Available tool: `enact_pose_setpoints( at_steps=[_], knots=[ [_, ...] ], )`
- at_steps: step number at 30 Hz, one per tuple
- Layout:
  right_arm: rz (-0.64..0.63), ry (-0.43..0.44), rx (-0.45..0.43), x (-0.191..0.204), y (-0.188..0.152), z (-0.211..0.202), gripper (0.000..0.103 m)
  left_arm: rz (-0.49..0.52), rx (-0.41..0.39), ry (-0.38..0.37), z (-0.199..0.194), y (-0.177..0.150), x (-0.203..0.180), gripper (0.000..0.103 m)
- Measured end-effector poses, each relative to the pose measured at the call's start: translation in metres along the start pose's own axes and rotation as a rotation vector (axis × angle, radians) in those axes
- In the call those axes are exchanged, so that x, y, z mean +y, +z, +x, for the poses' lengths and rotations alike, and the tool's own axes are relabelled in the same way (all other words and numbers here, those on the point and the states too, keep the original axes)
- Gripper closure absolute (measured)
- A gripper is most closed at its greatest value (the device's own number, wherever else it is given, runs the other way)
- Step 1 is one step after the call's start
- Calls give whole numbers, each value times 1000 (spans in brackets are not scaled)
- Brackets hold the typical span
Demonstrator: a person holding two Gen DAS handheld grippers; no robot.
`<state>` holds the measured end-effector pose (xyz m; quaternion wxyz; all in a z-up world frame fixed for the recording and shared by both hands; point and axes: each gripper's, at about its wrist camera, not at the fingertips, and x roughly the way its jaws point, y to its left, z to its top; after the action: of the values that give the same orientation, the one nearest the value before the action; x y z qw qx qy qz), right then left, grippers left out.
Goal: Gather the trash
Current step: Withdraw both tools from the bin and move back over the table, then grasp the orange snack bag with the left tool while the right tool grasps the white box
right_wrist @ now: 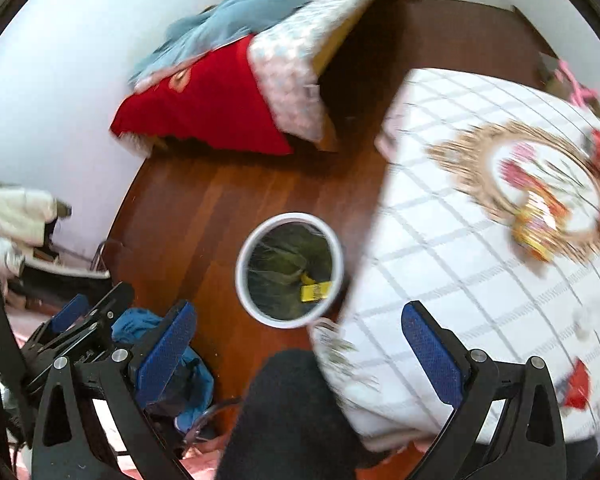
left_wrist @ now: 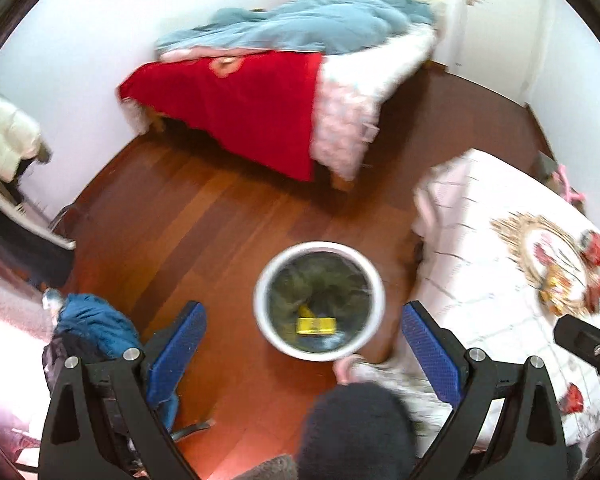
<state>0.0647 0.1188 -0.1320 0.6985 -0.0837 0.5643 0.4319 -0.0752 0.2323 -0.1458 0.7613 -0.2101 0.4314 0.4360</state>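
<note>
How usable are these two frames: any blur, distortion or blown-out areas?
Left wrist view: motion blur smears the bed and the trash bin rim; the lower-left corner is washed out pink-white. Right wrist view: stronger blur on the patterned tablecloth; the open right tongs stay sharp. Both views: heavy fisheye bending, black corners.

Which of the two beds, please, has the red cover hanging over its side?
The far bed against the wall, topped with a rumpled blue quilt. The nearer bed beside the bin has a white checked cover.
</note>
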Motion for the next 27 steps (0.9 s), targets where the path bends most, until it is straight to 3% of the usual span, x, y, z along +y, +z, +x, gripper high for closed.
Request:
enact_pose_setpoints(
  at_steps=[3, 11, 15, 19, 23, 27],
  knots=[
    [120, -48, -17, -58, -11, -24, 0, 57, 36, -51, 11, -8, -56, 3],
    [704, -305, -149, -286, -47, -69, 0, 255, 118, -166, 51, -24, -241, 3],
    [931, -400, -181, -372, -59, -74, 5, 347, 132, -190, 68, -23, -294, 3],
    [1056, -414, -174, -417, -61, -67, 8, 391, 154, -201, 87, -15, -329, 3],
    [1113, -380, -162, -438, -61, -52, 10, 355, 226, -294, 111, -2, -338, 5],
    [1024, -434, -140, -429, -51, -47, 39, 354, 269, -415, 122, 3, -340, 5]
  ],
)
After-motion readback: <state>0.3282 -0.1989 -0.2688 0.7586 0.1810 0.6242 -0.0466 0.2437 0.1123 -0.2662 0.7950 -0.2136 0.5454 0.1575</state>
